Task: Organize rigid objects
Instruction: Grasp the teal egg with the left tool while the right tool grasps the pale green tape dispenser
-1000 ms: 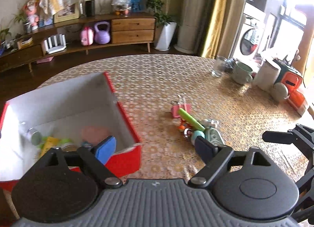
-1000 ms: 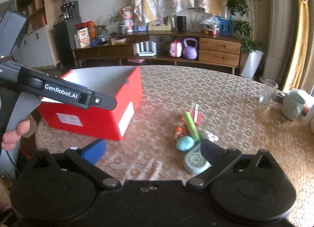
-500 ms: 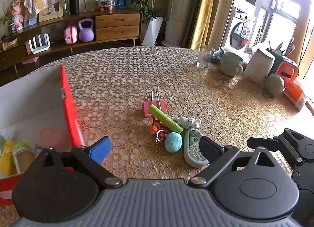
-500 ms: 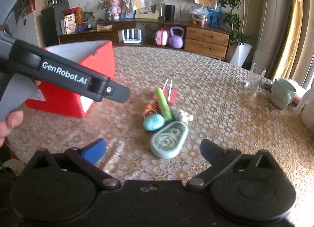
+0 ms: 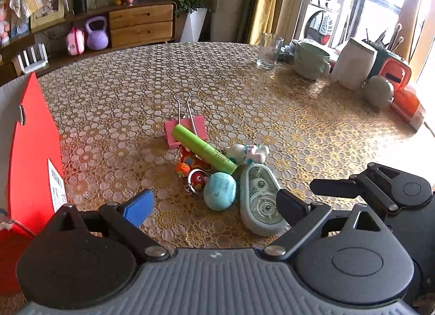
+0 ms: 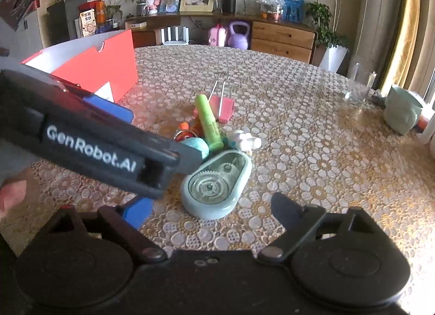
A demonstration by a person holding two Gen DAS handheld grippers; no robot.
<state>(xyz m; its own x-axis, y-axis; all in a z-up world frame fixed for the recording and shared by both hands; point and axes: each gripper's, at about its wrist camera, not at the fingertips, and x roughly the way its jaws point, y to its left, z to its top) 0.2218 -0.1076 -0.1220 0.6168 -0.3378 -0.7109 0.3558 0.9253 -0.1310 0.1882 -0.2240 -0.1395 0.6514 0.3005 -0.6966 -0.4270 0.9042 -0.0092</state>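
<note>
A small pile lies mid-table: a pale teal correction-tape dispenser (image 5: 259, 203) (image 6: 217, 183), a teal egg-shaped case (image 5: 219, 191), a green tube (image 5: 204, 149) (image 6: 208, 123), a pink binder clip (image 5: 186, 130) (image 6: 224, 107), a white figurine (image 5: 247, 151) and small orange-red trinkets (image 5: 190, 169). A red box (image 5: 34, 151) (image 6: 104, 66) stands to the left. My left gripper (image 5: 214, 207) is open and empty just in front of the pile. My right gripper (image 6: 212, 213) is open and empty, close before the dispenser; the left gripper's body crosses its view.
At the far right of the table stand a glass (image 5: 269, 49), a green mug (image 5: 311, 60), a white container (image 5: 353, 63) and an orange item (image 5: 405, 97). A sideboard with a purple kettlebell (image 5: 96, 33) lies beyond the patterned tablecloth (image 5: 299, 124).
My left gripper swung right from over the red box to face the pile. My right gripper moved forward toward the dispenser. Both stayed open.
</note>
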